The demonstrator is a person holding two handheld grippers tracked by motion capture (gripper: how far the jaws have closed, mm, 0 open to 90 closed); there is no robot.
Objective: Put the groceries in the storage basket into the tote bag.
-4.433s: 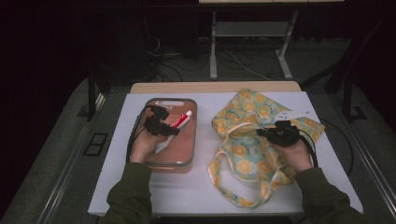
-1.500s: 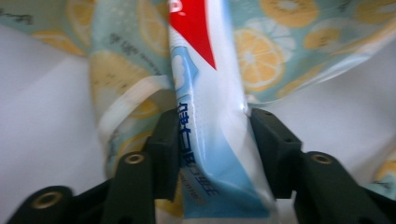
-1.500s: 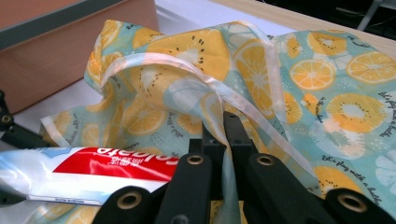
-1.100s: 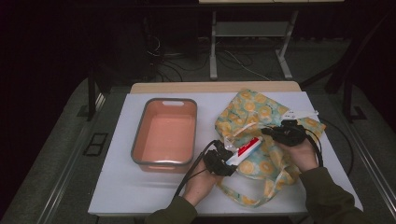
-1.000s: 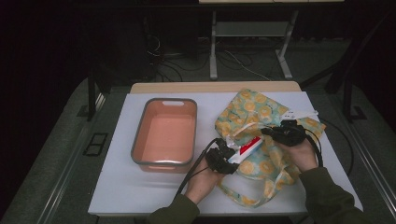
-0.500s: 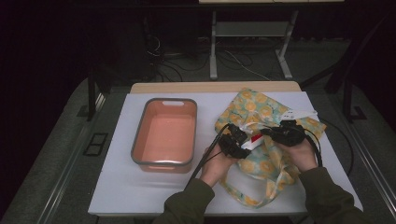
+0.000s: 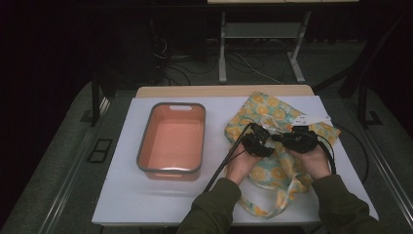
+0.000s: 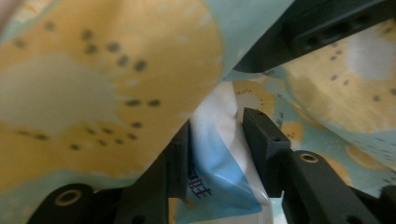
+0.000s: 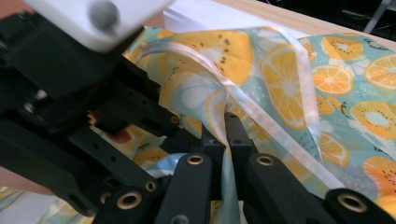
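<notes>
The tabletop (image 7: pixel 146 204) was white. An orange tub (image 7: pixel 171 141) sat near its left edge. A fruit-print bag (image 7: pixel 272 170) lay by the right edge. The right claw (image 9: pixel 223 135) pinched the bag's rim tight, I think to hold its mouth up. The left claw (image 8: pixel 215 144) had just been spreading a little, yet it gripped a toothpaste tube (image 8: pixel 219 158), pushing it inside the bag.

Fruit-print teal bag (image 7: pixel 272 117), salmon-pink grey-rimmed tub (image 7: pixel 171 170), white-and-blue tube (image 8: pixel 219 154).
</notes>
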